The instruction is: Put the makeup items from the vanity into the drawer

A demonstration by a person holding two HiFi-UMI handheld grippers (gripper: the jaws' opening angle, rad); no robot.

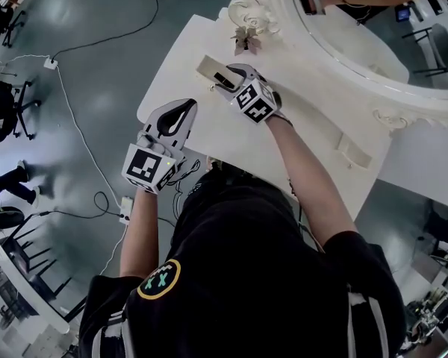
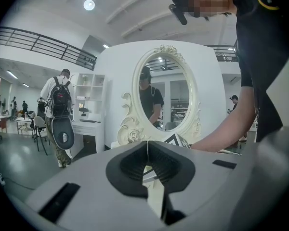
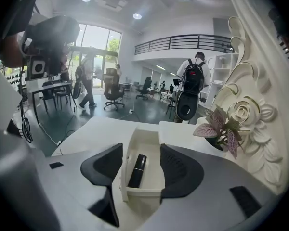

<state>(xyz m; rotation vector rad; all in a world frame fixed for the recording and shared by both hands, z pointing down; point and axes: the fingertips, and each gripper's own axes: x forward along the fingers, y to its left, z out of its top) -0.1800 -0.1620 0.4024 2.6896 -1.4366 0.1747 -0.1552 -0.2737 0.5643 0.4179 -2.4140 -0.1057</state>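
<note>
right gripper: jaws apart and gripping nothing, held over the drawer, which shows between the two pads; it points down at a slant
left gripper: jaws closed tip to tip with nothing between them; it is held beside the near left edge of the vanity top, off the surface and well apart from the drawer
drawer: small, white and open at the top, toward the left end of the vanity top, away from its edges and near the plant
lipstick: black tube lying flat inside the drawer along its length, close to the left wall
vanity top: white; the part round the drawer is bare
mirror: oval, in a carved white frame, standing along the back edge of the vanity top
plant: pink-veined leaves, at the foot of the frame near the back left corner, just beyond the drawer
person with a backpack: standing on the floor beyond the vanity, back to the cameras
</note>
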